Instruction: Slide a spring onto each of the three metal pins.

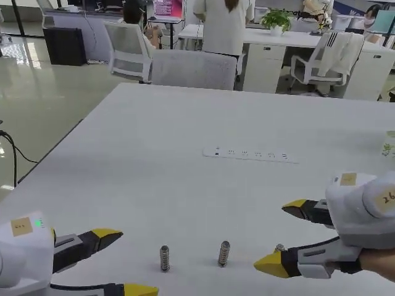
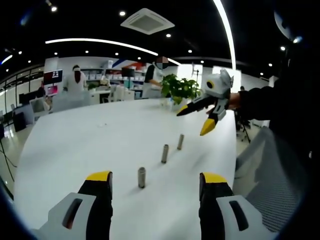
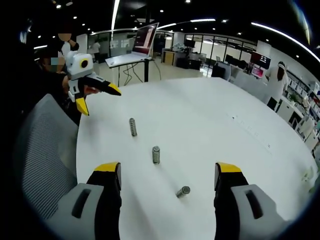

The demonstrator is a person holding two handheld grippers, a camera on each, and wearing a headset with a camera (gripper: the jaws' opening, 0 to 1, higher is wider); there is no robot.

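Three short metal pins wrapped in springs stand in a row near the front edge of the white table (image 1: 185, 135). The left one (image 1: 165, 258) and the middle one (image 1: 224, 253) are upright. The third (image 1: 279, 248) peeks out behind my right gripper's lower jaw; in the right gripper view this one (image 3: 183, 191) looks tilted or lying, I cannot tell which. My left gripper (image 1: 131, 262) is open left of the row, holding nothing. My right gripper (image 1: 273, 236) is open at the row's right end, empty. The row (image 2: 164, 153) lies ahead of the left gripper (image 2: 157, 177).
A flush socket strip (image 1: 250, 154) sits mid-table. A grey chair (image 1: 194, 69) stands at the far edge, with desks, chairs and people behind. A potted plant (image 2: 182, 87) is beyond the table in the left gripper view.
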